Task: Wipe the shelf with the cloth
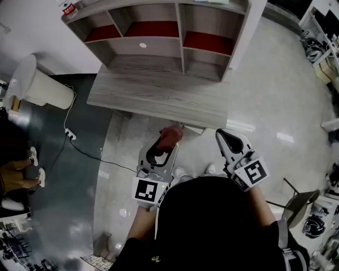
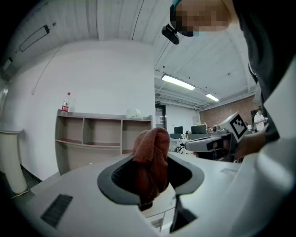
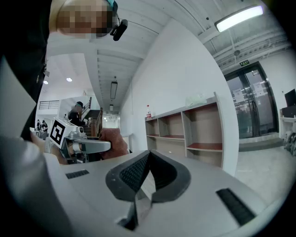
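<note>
The left tool (image 1: pixel 164 145) is clamped on the cloth (image 1: pixel 171 136) (a rust-red wad bulging past the jaws), held over the floor (image 1: pixel 275 106) just off the surface's (image 1: pixel 159 92) near edge. The right tool (image 1: pixel 226 138), at its 3 o'clock, has its jaws pressed together on nothing. The shelf (image 1: pixel 159 45) stands at 12 o'clock, well apart from the cloth, with a bottle (image 1: pixel 68 8) on top at 11 o'clock.
</note>
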Demonstrator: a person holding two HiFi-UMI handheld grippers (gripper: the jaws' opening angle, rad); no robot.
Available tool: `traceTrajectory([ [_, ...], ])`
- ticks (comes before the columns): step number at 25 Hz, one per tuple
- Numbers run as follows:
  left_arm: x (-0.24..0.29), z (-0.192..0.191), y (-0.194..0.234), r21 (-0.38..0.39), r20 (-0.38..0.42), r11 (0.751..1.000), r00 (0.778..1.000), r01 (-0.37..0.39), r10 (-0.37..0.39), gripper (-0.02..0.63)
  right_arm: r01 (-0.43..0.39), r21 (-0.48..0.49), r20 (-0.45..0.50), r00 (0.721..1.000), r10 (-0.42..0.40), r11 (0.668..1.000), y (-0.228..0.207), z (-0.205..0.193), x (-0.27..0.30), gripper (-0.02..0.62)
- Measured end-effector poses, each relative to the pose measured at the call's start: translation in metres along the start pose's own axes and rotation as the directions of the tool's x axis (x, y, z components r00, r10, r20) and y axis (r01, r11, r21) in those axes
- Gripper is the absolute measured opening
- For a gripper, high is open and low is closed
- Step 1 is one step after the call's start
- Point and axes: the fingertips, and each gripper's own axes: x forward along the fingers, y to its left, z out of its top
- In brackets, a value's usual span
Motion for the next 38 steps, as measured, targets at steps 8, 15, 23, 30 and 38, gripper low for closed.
traceTrajectory([
  [8, -0.01, -0.012, 0.03, -0.011, -0.04, 1.0, 0.999, 0.013, -0.014, 0.169, 0.019, 0.013, -0.016, 1.0, -0.018, 1.0, 0.014, -0.008, 0.025, -0.003],
  [15, -0.023, -0.032, 0.06, -0.032, -0.069, 0.999, 0.997, 0.027, -0.029, 0.17, 0.074, 0.07, -0.012, 0.997, -0.073, 0.995, 0.023, -0.018, 0.046, -0.003],
  [23, -0.002, -0.054, 0.09, -0.059, -0.113, 0.998, 0.994, -0.012, 0.005, 0.17, 0.058, 0.085, -0.071, 0.996, -0.052, 0.995, 0.001, -0.036, 0.075, -0.003],
  [30, 0.055, -0.048, 0.141, -0.065, -0.133, 0.99, 0.984, -0.127, 0.117, 0.17, -0.041, 0.1, -0.055, 0.997, 0.046, 0.994, -0.053, -0.025, 0.158, -0.003],
  [38, 0.121, -0.025, 0.19, -0.037, -0.114, 0.969, 0.965, -0.243, 0.238, 0.17, -0.166, 0.11, -0.041, 0.984, 0.171, 0.98, -0.105, -0.007, 0.226, -0.003],
])
